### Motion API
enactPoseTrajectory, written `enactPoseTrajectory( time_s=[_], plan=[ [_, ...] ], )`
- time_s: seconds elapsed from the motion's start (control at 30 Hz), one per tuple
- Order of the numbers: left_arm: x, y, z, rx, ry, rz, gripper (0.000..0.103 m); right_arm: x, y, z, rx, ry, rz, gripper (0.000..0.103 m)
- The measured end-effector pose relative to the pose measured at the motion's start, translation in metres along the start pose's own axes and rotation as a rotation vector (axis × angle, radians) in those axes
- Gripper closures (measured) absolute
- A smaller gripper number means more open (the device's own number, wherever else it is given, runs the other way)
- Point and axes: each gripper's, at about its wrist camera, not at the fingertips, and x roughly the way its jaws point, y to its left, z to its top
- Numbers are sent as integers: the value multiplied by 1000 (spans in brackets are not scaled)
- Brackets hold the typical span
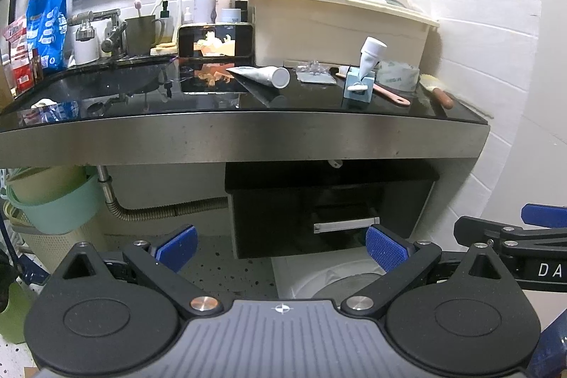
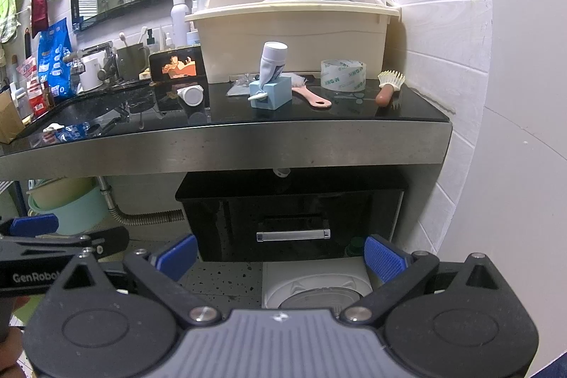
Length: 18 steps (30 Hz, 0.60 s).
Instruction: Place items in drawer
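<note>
Left gripper (image 1: pixel 281 247): I see its jaws spread wide, with nothing between them.
Right gripper (image 2: pixel 280 254): mine here too stands apart and empty, beside the left.
Drawer (image 2: pixel 292 224): shut, black-fronted, under the counter (image 2: pixel 226 144), ahead of both tools.
Items: toothpaste tube (image 1: pixel 260 75), blue squeezer (image 2: pixel 271 92), pink brush (image 2: pixel 312 96), tape roll (image 2: pixel 343 75) and scrub brush (image 2: pixel 388 85) lie on the counter.

The countertop (image 2: pixel 319 116) is glossy black with a brushed-metal front edge. The drawer (image 2: pixel 294 222) front is shiny black; its handle (image 2: pixel 293 235) is metal.
</note>
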Motion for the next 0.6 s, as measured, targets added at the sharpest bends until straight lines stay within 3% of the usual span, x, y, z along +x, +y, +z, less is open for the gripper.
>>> enactPoseTrajectory(
  time_s=[0.6],
  plan=[
    [1, 1, -1, 10, -4, -7, 1, 2, 0, 1, -3, 1, -1, 2]
  ],
)
